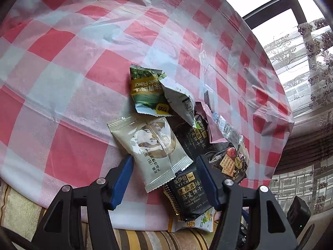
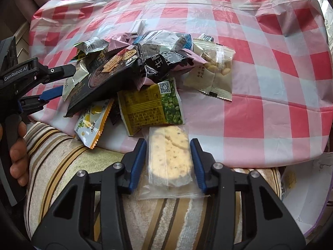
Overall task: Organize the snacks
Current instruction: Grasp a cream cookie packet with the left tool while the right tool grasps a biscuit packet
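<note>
- The right gripper [image 2: 169, 162] is the closest thing in the right wrist view. A clear packet with a pale biscuit [image 2: 170, 158] sits between its blue fingers [image 2: 137, 162]. The fingers touch both long sides of the packet, so it is pinched and held.
- The left gripper [image 1: 164, 177] is the closest thing in the left wrist view. Its jaws are about half open, with nothing pinched. One blue finger [image 1: 122, 177] is beside a beige packet [image 1: 149, 148], and the other is at the edge of a black biscuit packet [image 1: 187, 195]. I cannot tell if the fingers touch them.
- The snack pile [image 2: 129, 70] lies on the red and white checked cloth [image 2: 260, 83], near the cloth's front edge.
- The clear biscuit packet is at the front edge of the pile, just in front of a yellow and green pea packet [image 2: 149, 106]. It hangs partly over the edge of the cloth, above a striped towel [image 2: 68, 166].
- A small packet of pale nuts [image 2: 214, 70] lies at the right side of the pile.
- A long black box-like packet [image 2: 100, 83] leans across the left side of the pile.
- A yellow and white packet [image 2: 93, 123] sticks out of the front left of the pile, past the cloth's edge.
- In the left wrist view, a green packet [image 1: 145, 91] lies at the far side of the pile.
- A person's hand [image 2: 17, 145] holds the left gripper's handle, left of the pile.
</note>
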The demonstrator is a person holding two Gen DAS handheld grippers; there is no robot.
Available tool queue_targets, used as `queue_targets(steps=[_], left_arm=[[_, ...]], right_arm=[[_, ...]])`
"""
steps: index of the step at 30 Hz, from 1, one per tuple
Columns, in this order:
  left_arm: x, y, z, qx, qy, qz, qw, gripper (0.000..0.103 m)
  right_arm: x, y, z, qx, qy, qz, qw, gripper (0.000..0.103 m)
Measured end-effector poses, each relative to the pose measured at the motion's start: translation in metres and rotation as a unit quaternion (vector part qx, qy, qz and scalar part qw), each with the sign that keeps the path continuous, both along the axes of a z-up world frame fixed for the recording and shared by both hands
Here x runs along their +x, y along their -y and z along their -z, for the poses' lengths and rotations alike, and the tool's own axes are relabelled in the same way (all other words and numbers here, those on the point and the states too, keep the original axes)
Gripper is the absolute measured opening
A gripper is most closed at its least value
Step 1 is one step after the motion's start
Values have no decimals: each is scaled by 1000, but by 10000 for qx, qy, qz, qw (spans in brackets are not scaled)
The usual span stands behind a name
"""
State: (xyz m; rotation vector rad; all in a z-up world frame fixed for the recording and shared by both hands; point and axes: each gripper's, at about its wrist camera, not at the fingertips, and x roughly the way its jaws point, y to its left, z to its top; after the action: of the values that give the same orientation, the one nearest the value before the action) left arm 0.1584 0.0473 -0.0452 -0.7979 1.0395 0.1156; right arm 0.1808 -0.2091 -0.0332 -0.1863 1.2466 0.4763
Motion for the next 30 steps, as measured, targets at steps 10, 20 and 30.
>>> queue_targets(steps=[10, 20, 30], left_arm=[[32, 14, -5, 1486, -439, 230, 9877, 64], [25, 26, -5, 2192, -665, 415, 9725, 49], [-5, 21, -23, 2127, -400, 52, 9763, 47]], right_arm=[[2, -4, 7, 1, -18, -12, 10000, 48], [0, 4, 3, 87, 7, 136, 9999, 48], [-11, 18, -11, 301, 172, 214, 9992, 44]])
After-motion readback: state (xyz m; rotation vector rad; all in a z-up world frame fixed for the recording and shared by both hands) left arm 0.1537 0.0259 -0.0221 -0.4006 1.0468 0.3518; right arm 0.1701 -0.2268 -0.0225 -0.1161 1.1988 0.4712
